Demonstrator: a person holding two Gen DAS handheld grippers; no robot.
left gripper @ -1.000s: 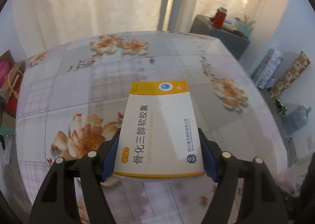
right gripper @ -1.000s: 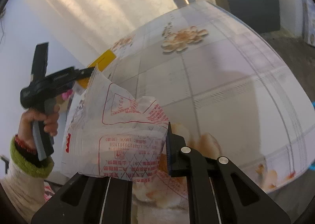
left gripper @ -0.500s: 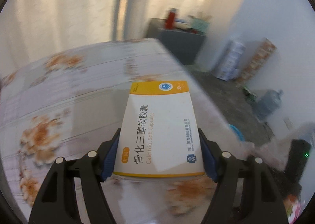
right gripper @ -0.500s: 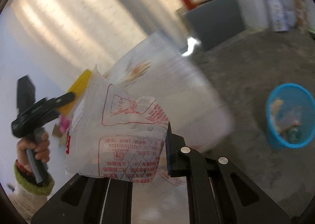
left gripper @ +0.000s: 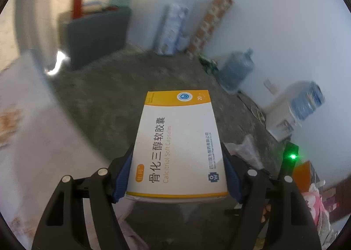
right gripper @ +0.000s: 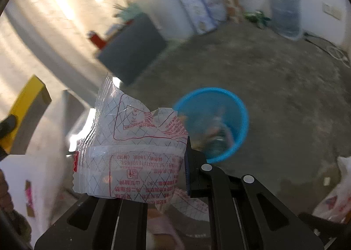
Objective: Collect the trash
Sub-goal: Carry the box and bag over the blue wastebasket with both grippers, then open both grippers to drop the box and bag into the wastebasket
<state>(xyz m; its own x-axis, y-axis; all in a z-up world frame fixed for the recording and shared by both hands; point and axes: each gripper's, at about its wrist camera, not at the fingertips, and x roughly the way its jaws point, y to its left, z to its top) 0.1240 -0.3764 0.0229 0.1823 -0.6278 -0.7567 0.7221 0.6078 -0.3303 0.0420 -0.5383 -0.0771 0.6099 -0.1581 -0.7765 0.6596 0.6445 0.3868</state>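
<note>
While the wrapper (right gripper: 133,151) sits pinched in the right tool (right gripper: 153,173), the blue bin (right gripper: 211,122) lies on the floor just ahead and below. Over bare floor, the left tool (left gripper: 176,175) squeezes the box (left gripper: 177,146). So the right hand looks nearer.

White-and-yellow medicine box (left gripper: 177,146) held flat; crumpled clear wrapper (right gripper: 133,151) held near blue bin (right gripper: 241,116).

Left tool (left gripper: 176,175): angled downward, blue pads (left gripper: 121,178) clamped on both long sides of a medicine box (left gripper: 177,142). Right tool (right gripper: 153,175): angled downward, fingers closed together, pinching a clear plastic wrapper (right gripper: 136,151) held aloft.
</note>
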